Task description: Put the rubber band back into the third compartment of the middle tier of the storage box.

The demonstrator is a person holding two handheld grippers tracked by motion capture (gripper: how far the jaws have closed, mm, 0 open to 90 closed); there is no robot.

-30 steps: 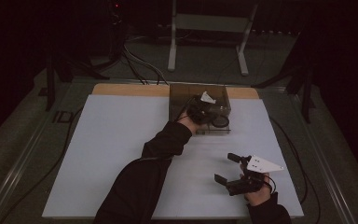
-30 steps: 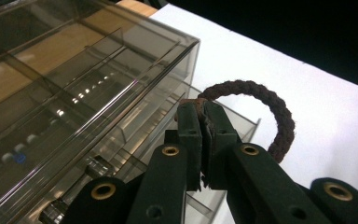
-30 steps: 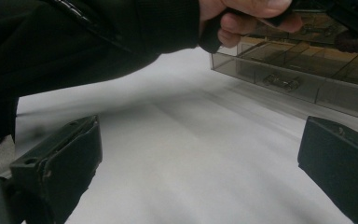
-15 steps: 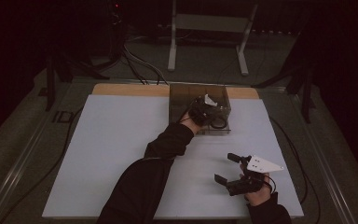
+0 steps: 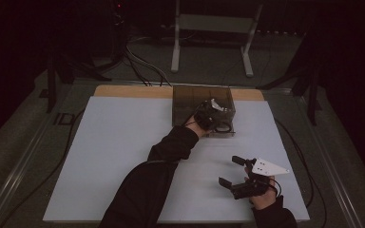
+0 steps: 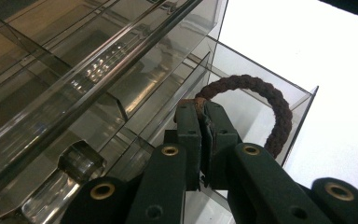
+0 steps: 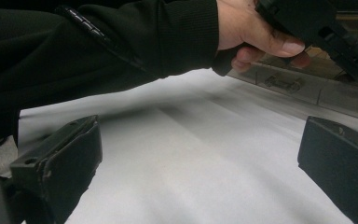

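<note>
- The ring [image 6: 261,105], a dark brown braided loop, is standing on edge inside the pulled-out drawer [image 6: 303,107] of the clear organiser [image 5: 200,102].
- In the left gripper view, the ring is arcing up and to the right from the jaw tips, with its far side lying close to the drawer's clear corner wall.
- The left gripper [image 6: 203,108] is pinching the ring at its near end; the two black jaws are pressing almost together with the braid caught between their tips.
- In the high view, the left gripper [image 5: 212,115] is sitting at the organiser's front, over the drawer, which is sticking out toward the person.
- The left hand [image 7: 256,32] is wrapping around the gripper's body, and its black sleeve [image 5: 171,147] is stretching diagonally across the mat [image 5: 119,156].
- The organiser is standing at the far edge of the white mat, near the middle, partly over a bare wooden strip [image 5: 123,90] of the table.
- The right gripper [image 5: 235,172] is resting low over the near right part of the mat, well apart from the organiser.
- Its jaws are standing spread wide, with nothing but bare mat between them in the right gripper view.
- The right gripper's grey three-cornered plate [image 5: 268,167] is pointing toward the right.
- Cables [image 5: 142,66] are trailing over the dark floor beyond the table, near a white frame [image 5: 214,28].
</note>
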